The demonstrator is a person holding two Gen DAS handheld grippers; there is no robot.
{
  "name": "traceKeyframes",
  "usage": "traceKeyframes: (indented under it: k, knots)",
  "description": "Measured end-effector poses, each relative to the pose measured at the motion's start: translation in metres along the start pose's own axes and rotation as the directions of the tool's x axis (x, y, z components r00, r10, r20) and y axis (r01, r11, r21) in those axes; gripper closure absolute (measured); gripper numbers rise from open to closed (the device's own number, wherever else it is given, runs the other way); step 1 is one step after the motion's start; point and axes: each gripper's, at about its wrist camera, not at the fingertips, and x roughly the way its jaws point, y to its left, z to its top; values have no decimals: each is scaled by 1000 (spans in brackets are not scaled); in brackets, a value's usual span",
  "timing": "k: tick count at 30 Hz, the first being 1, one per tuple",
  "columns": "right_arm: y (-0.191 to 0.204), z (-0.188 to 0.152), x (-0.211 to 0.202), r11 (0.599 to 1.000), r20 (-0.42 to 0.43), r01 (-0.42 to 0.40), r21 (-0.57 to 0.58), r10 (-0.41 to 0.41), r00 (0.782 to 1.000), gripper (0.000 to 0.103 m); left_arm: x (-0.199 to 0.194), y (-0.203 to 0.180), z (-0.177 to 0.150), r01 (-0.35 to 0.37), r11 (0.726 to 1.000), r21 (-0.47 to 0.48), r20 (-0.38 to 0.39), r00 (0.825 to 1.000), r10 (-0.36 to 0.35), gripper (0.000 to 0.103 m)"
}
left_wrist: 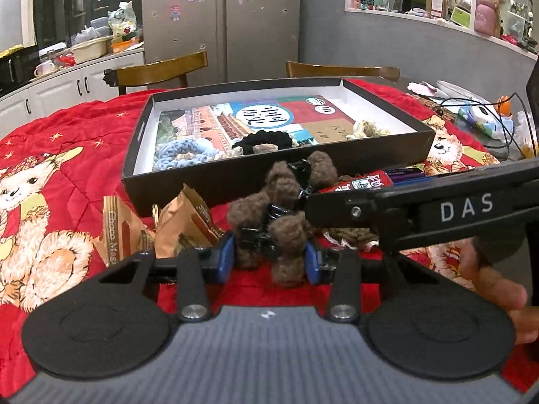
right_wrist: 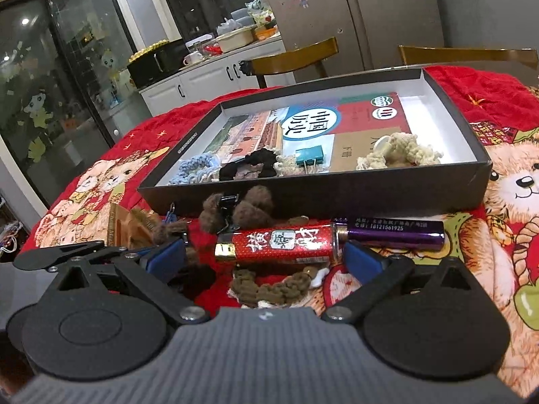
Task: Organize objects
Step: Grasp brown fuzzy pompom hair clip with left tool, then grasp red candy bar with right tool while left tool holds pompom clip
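A shallow black cardboard box with a white inside (right_wrist: pixel 471 141) sits on the red bear-print quilt (left_wrist: pixel 67 141). Just in front of its near wall, the left gripper (left_wrist: pixel 267 259) is closed on a fuzzy brown pom-pom hair claw (left_wrist: pixel 269 215). Right of that, also before the wall, the right gripper (right_wrist: pixel 266 257) stands wide open around a red foil lighter (right_wrist: pixel 279 242), touching nothing.

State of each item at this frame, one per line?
left gripper: shut on brown fuzzy hair claw.
right gripper: open, jaws either side of red lighter.
purple lighter: lying flat on the cloth.
black box: open, holding scrunchies and a book.
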Motion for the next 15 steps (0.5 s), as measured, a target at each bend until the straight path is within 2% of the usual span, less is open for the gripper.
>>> traceKeyframes:
  k: [7, 12, 13, 15]
  knots:
    - [4, -2, 3, 999, 6, 12, -46, -12, 1000, 6, 1, 0, 1, -9, 1000, -10, -10, 1000, 9, 56]
    - [8, -3, 5, 996, 8, 35, -82, -35, 999, 17, -2, -3, -2, -42, 999, 16, -7, 999, 42, 56]
    - [8, -3, 5, 995, 11, 47, -84, -46, 999, 23, -2, -3, -2, -43, 999, 17, -6, 999, 43, 56]
    - [8, -3, 5, 995, 13, 51, -85, -50, 999, 23, -2, -5, -2, -52, 998, 23, -5, 999, 52, 56]
